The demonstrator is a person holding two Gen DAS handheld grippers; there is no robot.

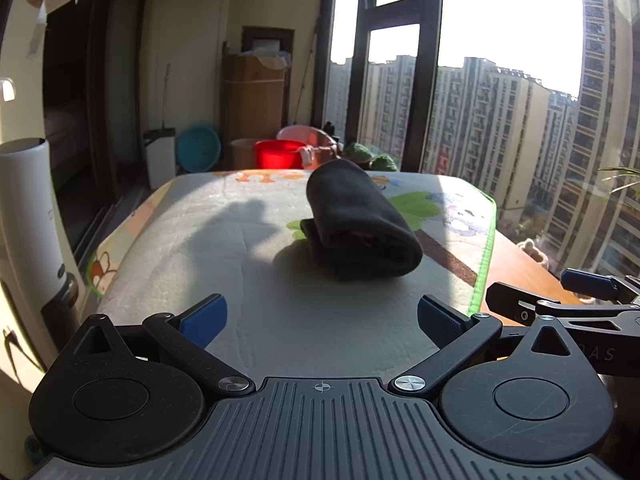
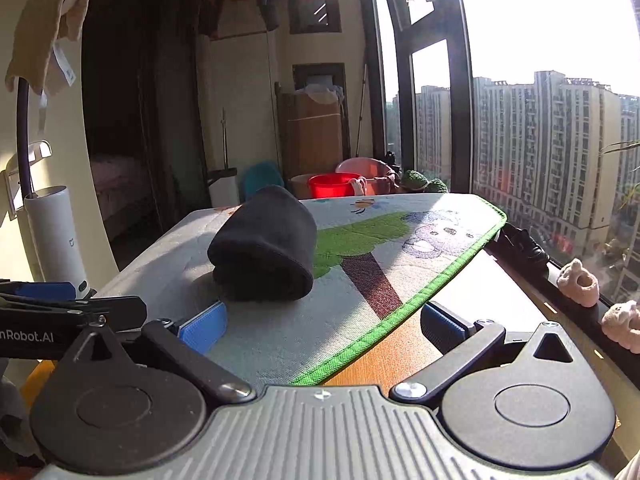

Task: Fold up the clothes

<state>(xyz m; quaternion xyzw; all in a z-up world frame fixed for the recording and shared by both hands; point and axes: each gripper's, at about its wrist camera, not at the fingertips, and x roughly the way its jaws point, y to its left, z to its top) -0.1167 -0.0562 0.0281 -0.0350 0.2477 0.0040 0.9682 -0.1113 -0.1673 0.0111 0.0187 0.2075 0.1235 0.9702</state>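
Note:
A black garment [image 1: 360, 226] lies folded into a thick bundle on a cartoon-print mat [image 1: 248, 264]; it also shows in the right wrist view [image 2: 266, 256]. My left gripper [image 1: 320, 316] is open and empty, held above the mat's near part, a short way in front of the bundle. My right gripper [image 2: 322, 324] is open and empty, over the mat's green right edge [image 2: 400, 316], with the bundle ahead to its left. Each gripper shows at the side of the other's view: the right one [image 1: 560, 304], the left one [image 2: 68, 308].
The mat covers a wooden table [image 2: 460, 292] beside a tall window [image 1: 520, 80]. A white cylinder device [image 1: 28, 216] stands at the left. A red basin [image 1: 280, 154], a teal basin [image 1: 199, 154] and a wooden cabinet [image 1: 254, 96] stand behind. Small pink shoes [image 2: 580, 280] sit on the sill.

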